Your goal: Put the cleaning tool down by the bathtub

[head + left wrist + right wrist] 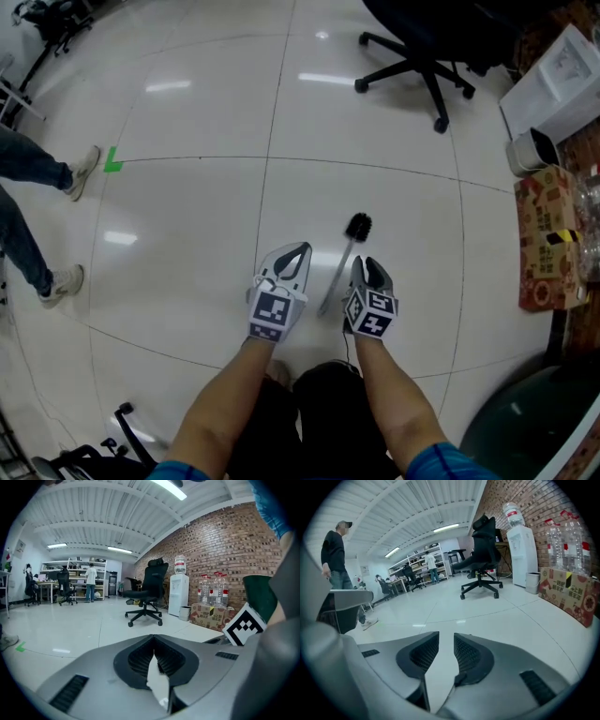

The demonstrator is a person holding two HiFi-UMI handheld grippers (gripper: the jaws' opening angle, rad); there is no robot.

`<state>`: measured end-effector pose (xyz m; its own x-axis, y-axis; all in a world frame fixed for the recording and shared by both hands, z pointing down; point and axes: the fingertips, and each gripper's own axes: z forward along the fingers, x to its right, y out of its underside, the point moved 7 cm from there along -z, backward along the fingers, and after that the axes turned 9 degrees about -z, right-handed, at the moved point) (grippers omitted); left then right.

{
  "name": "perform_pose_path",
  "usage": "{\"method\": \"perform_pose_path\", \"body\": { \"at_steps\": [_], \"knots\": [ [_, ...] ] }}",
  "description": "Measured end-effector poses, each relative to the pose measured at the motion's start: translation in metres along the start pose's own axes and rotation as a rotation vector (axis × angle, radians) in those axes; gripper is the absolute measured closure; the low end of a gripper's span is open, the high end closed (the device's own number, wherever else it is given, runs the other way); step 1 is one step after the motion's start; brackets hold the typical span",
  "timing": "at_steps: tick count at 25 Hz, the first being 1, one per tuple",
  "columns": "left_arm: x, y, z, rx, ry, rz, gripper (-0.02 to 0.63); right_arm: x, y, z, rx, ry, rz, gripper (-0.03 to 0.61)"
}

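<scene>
The brush (341, 267) lies flat on the floor (187, 234) between the tongs. The right tongs (367, 267) stand open and empty, and the left tongs (298, 253) are closed on nothing. A dark green rounded thing (525, 427), perhaps the tub, lies right of them, so the setting-down looks done. Only the head view shows the brush.

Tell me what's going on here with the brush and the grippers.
A person reaches low with a gripper in each hand. The long-handled brush lies on the tiled floor between them, held by neither. The right gripper is beside its handle, jaws apart and empty; the left gripper has its jaws together.
</scene>
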<state>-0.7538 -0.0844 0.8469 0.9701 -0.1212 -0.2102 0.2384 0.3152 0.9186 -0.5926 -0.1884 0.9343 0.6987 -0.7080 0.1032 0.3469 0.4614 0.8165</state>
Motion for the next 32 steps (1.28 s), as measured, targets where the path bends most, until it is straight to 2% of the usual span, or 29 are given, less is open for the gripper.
{"method": "perform_pose_path", "body": {
  "at_steps": [5,9,12,15,25,32],
  "knots": [
    [0.001,0.050,0.015,-0.103,0.035,-0.038,0.614,0.002,0.050,0.031,-0.082,0.002,-0.012,0.453],
    [0.010,0.066,0.023,-0.138,0.079,-0.039,0.613,-0.002,0.082,0.051,-0.148,0.002,-0.011,0.453],
    [0.003,0.076,0.028,-0.159,0.066,-0.012,0.612,-0.002,0.102,0.066,-0.192,0.024,-0.003,0.451],
    [-0.008,0.092,0.029,-0.191,0.040,-0.022,0.612,-0.001,0.118,0.080,-0.235,0.028,0.007,0.449],
    [-0.027,0.106,0.024,-0.225,0.038,-0.011,0.612,0.003,0.169,0.122,-0.402,0.084,0.052,0.430],
    [-0.021,0.103,0.026,-0.230,0.057,0.015,0.612,0.001,0.194,0.135,-0.498,0.032,0.090,0.430]
  ]
}}
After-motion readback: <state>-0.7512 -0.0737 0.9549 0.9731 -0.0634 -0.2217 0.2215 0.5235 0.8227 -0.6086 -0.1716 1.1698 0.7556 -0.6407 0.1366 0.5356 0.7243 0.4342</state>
